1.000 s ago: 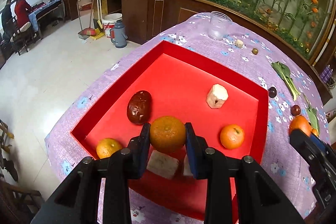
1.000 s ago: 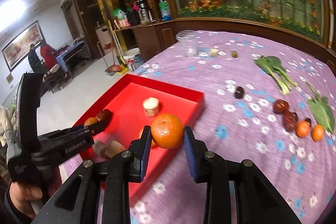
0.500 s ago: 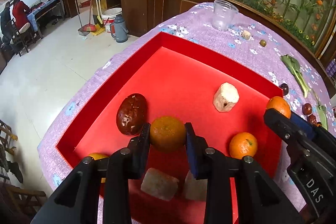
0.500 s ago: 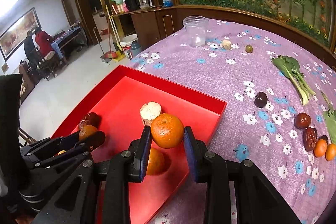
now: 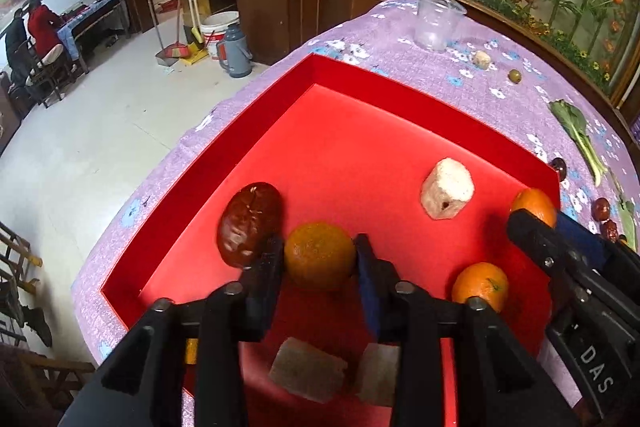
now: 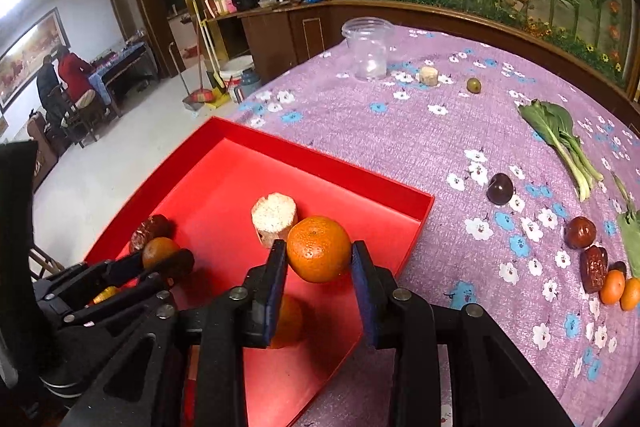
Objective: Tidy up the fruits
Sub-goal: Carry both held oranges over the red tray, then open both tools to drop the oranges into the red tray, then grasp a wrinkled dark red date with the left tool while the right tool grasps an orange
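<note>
Left gripper (image 5: 320, 269) is low over the red tray (image 5: 240, 131), near the tray's near edge. Its jaws have just been opening; a dull orange mandarin (image 5: 320, 255) sits between them. The right pad shows a thin gap from the fruit; the left pad looks to be just touching or barely clear, hard to say from this angle. The fruit appears to rest on the tray floor.

Right gripper (image 6: 319, 267) is above the tray's right corner, by the right rim. Its jaws have also just been opening, with a bright mandarin (image 6: 319, 248) between them. There is a visible gap on the right pad, while the left pad is close to or touching the peel. I cannot tell whether this fruit is on the floor or clear of it.

Other tray contents, left wrist view:
- dark red date (image 5: 249, 223), toward the left edge, just beside the left finger
- pale cut chunk (image 5: 447, 193), mid-right
- small mandarin (image 5: 480, 287), near the right edge
- two pale blocks (image 5: 307, 375), at the near edge below the jaws

On the purple flowered tablecloth (image 6: 400, 131), outside the tray: clear plastic cup (image 6: 368, 49) at the far edge, green leafy stalk (image 6: 560, 139) on the right, dark plum (image 6: 500, 189), and two small mandarins (image 6: 620, 289) at the right edge.
</note>
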